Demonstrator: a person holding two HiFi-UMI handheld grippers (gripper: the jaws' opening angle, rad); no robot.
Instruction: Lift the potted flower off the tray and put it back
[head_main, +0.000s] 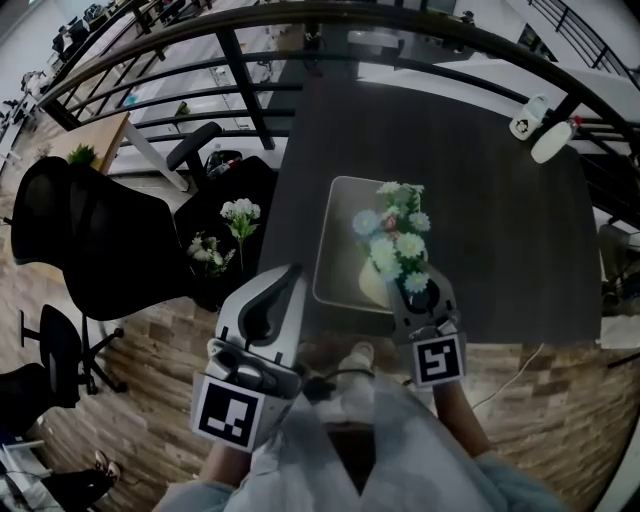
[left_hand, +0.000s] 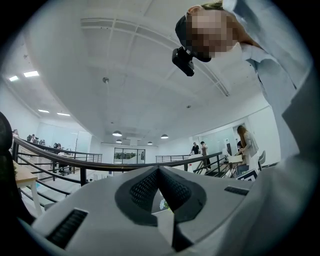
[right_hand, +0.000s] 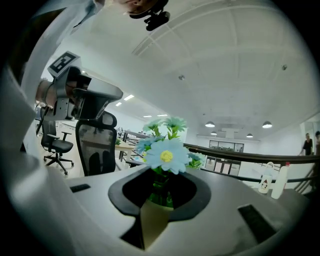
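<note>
Step in hand, by judgement: return of the potted flower (head_main: 398, 248) to the tray (head_main: 336, 240).

Right hand-held gripper (head_main: 424, 292): jaws narrow, pressed on the wall of the cream pot (right_hand: 152, 220) below the blooms. Low grip probably chosen to spare the stems and to leave the blooms free above the jaws. Approach from the near edge of the dark counter (head_main: 500, 200), pointing roughly level.

Position of the load: upright, over the near right part of the tray. Contact between base and tray not discernible from either view.

Left hand-held gripper (head_main: 288, 274): tips together on nothing, near the near left corner of the tray, apart from the pot. Probably parked there to stay out of the way of the set-down.

Next move, as advice: lower straight, confirm the base flat inside the rim, then open the jaws.

Risks, by judgement: top-heavy blooms, tilt on early release, base catching the tray rim.
</note>
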